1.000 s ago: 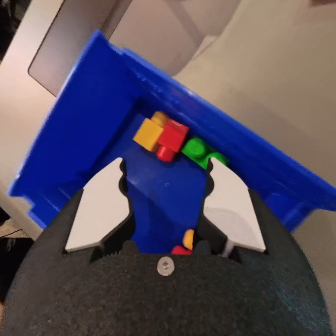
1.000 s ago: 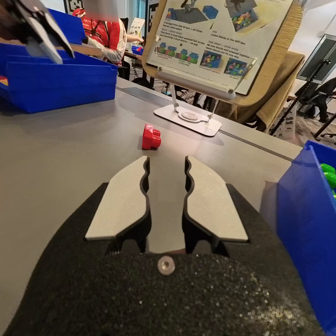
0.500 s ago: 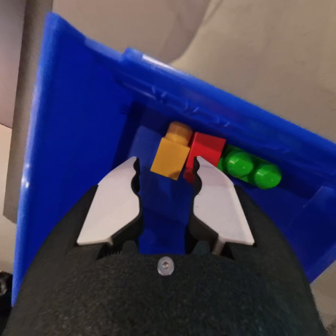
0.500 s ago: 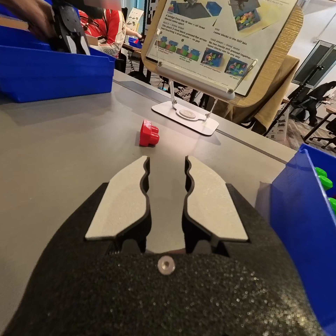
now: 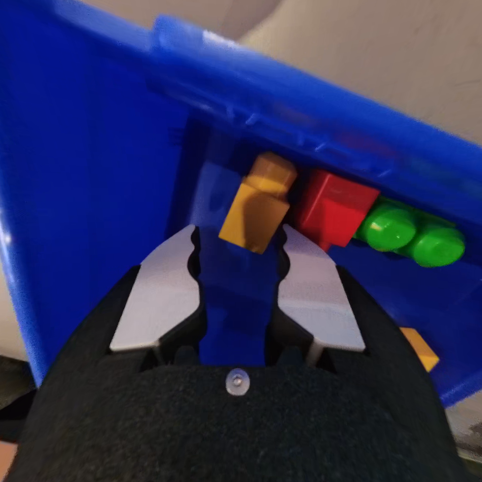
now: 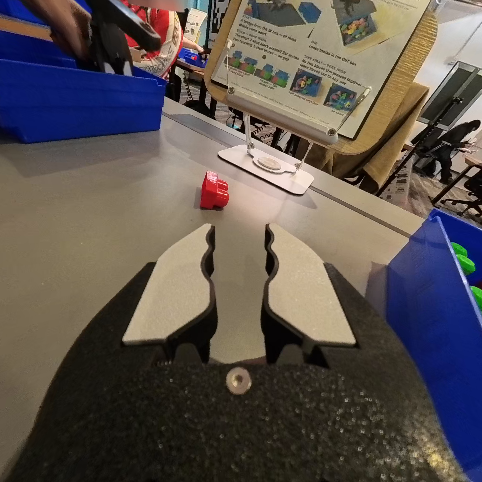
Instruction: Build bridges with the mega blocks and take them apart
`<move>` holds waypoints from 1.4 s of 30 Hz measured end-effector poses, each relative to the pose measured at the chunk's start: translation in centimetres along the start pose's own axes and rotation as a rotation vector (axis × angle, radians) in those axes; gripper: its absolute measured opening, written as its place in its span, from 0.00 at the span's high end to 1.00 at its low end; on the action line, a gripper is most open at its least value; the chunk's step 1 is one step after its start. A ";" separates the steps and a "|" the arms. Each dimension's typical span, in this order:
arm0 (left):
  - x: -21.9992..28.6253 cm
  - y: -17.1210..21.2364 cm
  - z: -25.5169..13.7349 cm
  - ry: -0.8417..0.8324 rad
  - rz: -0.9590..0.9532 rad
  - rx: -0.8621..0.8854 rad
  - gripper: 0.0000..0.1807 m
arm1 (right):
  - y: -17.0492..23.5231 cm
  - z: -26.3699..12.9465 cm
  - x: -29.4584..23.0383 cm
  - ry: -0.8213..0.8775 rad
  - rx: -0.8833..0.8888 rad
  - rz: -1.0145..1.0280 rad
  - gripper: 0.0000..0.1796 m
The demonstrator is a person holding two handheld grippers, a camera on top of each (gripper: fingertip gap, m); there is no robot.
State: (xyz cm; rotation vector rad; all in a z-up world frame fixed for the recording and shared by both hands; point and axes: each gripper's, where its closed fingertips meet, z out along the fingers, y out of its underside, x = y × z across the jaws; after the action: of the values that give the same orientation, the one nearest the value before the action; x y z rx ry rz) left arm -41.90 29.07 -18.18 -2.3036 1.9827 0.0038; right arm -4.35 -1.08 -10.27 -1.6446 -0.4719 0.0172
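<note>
In the left wrist view my left gripper (image 5: 238,230) is open inside a blue bin (image 5: 91,161), its tips just short of a yellow one-stud block (image 5: 254,214). A red block (image 5: 336,212) and a green two-stud block (image 5: 412,238) lie beside it along the bin's far wall. Another yellow block (image 5: 420,352) shows at the right. In the right wrist view my right gripper (image 6: 240,229) is open and empty above the grey table (image 6: 78,234). A red two-stud block (image 6: 214,191) lies on its side ahead of it. The left gripper (image 6: 114,56) shows far off in the left blue bin (image 6: 78,101).
A second blue bin (image 6: 440,307) with green blocks (image 6: 465,263) stands close at the right of my right gripper. An instruction board on a metal stand (image 6: 266,167) stands behind the red block. People and chairs are beyond the table.
My left gripper has moved deeper into the bin toward the yellow block and narrowed its opening. My right gripper has shifted slightly; the red block on the table has not moved.
</note>
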 end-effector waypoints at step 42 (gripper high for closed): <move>20.9 -15.8 0.2 -0.075 -0.392 0.129 0.78 | -1.9 -1.5 -2.1 -0.122 0.113 -0.002 0.82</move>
State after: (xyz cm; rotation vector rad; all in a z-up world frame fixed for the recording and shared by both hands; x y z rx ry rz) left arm -23.15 10.79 -18.61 -2.5198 1.4248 -0.0652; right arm -6.35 -3.05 -8.83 -1.5378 -0.5556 0.1408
